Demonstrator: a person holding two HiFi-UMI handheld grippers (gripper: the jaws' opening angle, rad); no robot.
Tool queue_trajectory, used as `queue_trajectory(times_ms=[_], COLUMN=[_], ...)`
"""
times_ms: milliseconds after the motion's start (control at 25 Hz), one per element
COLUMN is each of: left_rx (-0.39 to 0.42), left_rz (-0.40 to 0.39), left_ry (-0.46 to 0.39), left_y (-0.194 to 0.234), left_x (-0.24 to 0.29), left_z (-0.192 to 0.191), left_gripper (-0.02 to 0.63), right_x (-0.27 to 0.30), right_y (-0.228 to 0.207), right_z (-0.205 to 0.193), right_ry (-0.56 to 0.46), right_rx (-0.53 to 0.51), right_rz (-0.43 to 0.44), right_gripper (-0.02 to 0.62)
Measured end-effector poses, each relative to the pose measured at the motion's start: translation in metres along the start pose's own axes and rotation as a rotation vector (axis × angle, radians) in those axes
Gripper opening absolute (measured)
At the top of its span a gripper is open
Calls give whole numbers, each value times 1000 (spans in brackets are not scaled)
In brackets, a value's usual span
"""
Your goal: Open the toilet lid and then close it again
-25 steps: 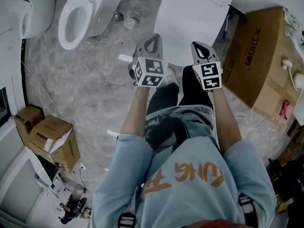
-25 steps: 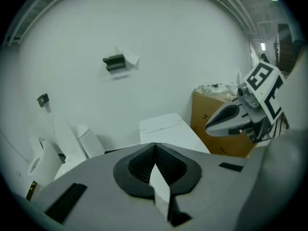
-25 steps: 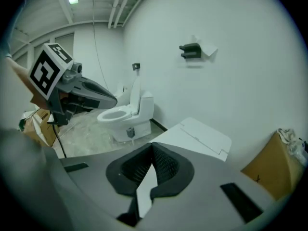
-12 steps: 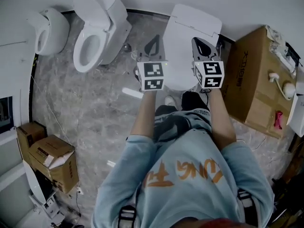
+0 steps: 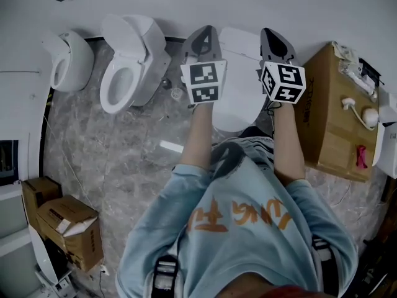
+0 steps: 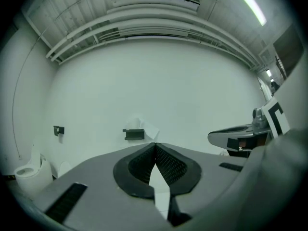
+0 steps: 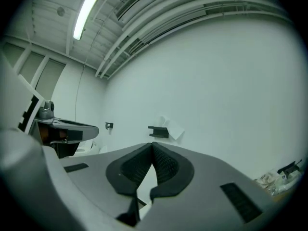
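While the toilet lid [image 5: 239,98] lies shut at the floor's far edge, you hold the left hand-held gripper [image 5: 203,39] and the right hand-held gripper [image 5: 273,41] closed and empty above it: this fits before opening or after closing.

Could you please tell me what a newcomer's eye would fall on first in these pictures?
The eye goes first to the black-and-white marker cubes on the left claw and right claw, both shut and empty, held out over the closed white toilet in front of the person. Next come the open toilet to its left and the big cardboard box to its right.
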State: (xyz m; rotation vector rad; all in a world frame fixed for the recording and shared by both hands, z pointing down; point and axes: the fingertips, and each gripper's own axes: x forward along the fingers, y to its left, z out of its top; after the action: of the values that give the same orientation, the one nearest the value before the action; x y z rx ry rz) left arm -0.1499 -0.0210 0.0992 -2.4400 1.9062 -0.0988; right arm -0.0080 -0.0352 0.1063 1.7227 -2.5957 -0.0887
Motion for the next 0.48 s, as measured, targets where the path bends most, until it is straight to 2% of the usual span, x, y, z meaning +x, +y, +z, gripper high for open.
queue_trajectory(times_ms=[480], left_rx=[-6], left_rz=[-16], left_ry=[-61], left_y=[1], left_x=[3], left_z=[11], left_gripper=[26], right_x=[-5], right_y=[-7], right_z=[3], right_ry=[-25], right_rx=[-42], right_rz=[-19], right_gripper=[14])
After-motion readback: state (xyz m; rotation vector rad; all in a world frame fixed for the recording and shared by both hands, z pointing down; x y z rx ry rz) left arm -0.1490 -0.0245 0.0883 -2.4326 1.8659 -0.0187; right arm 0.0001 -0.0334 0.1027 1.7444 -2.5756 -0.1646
